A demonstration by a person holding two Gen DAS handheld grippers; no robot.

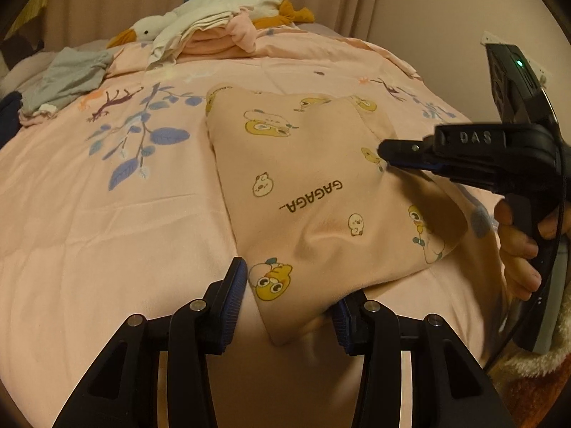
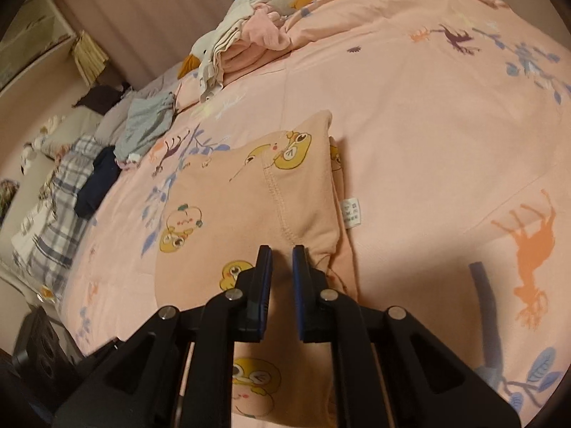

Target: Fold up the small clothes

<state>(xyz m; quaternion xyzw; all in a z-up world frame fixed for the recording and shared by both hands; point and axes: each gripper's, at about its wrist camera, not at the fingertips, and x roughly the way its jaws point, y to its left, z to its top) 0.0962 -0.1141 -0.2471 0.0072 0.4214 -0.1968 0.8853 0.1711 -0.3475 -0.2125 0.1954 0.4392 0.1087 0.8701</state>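
A small peach garment (image 1: pixel 314 185) printed with yellow cartoon ducks and "GAGAGA" lies partly folded on the pink bedspread (image 1: pixel 107 221). My left gripper (image 1: pixel 291 306) is open, its fingers on either side of the garment's near corner. My right gripper (image 1: pixel 387 151) reaches in from the right over the garment's right edge. In the right wrist view the right gripper (image 2: pixel 282 260) has its jaws close together with a narrow gap, just above the garment (image 2: pixel 232 199) by a stitched seam; whether it pinches fabric is unclear. A white care label (image 2: pixel 349 212) shows at the fold.
A stack of folded clothes (image 1: pixel 214 39) and a plush goose (image 1: pixel 146 30) sit at the far side of the bed. A grey garment (image 1: pixel 71 75) and a dark one (image 1: pixel 9 114) lie far left. A plaid cloth (image 2: pixel 60 192) lies at the left edge.
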